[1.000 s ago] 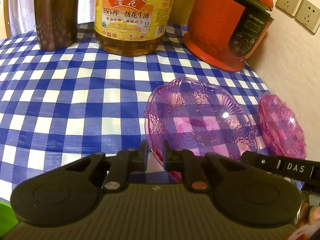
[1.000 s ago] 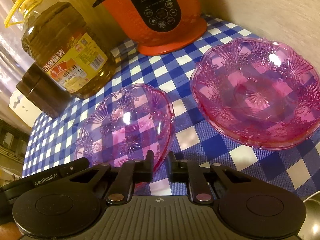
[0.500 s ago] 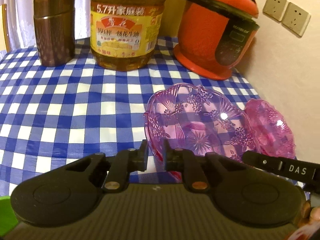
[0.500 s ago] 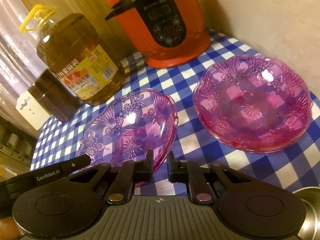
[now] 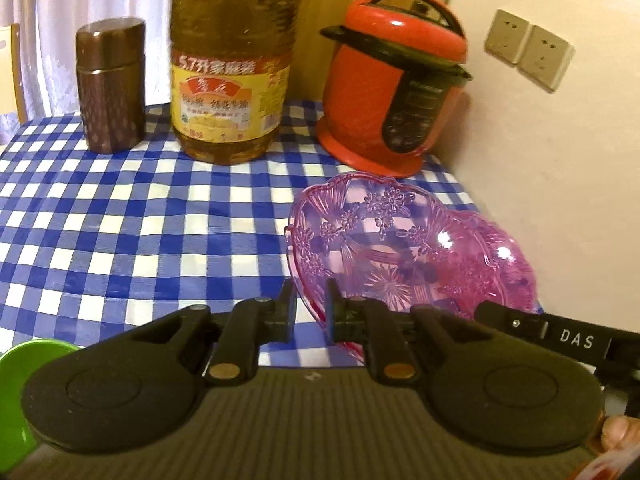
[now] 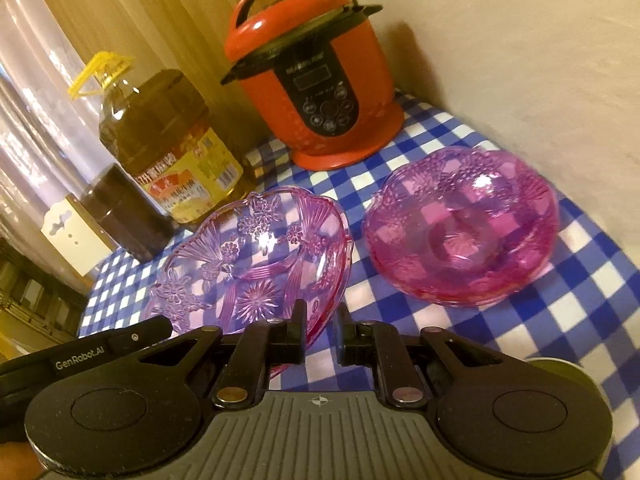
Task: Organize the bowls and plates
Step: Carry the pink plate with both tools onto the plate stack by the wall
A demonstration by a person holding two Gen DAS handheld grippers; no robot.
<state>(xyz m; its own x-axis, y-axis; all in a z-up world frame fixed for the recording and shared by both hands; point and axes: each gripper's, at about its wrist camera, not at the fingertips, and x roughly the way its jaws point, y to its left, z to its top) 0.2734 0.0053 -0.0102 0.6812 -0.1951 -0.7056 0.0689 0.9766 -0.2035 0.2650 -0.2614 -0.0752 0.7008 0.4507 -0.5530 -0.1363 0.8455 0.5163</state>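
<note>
I see, left to right from the red cooker (image 6: 316, 80): amber oil jug (image 6: 168, 148), ribbed clear-pink plate (image 6: 256, 264) pinched at its near rim by both left gripper (image 5: 310, 308) and right gripper (image 6: 322, 330), then glossy scalloped pink bowl stack (image 6: 464, 232) right of it.

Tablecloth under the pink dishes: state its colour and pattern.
Blue-and-white check. The tablecloth shows best in the left wrist view.
</note>
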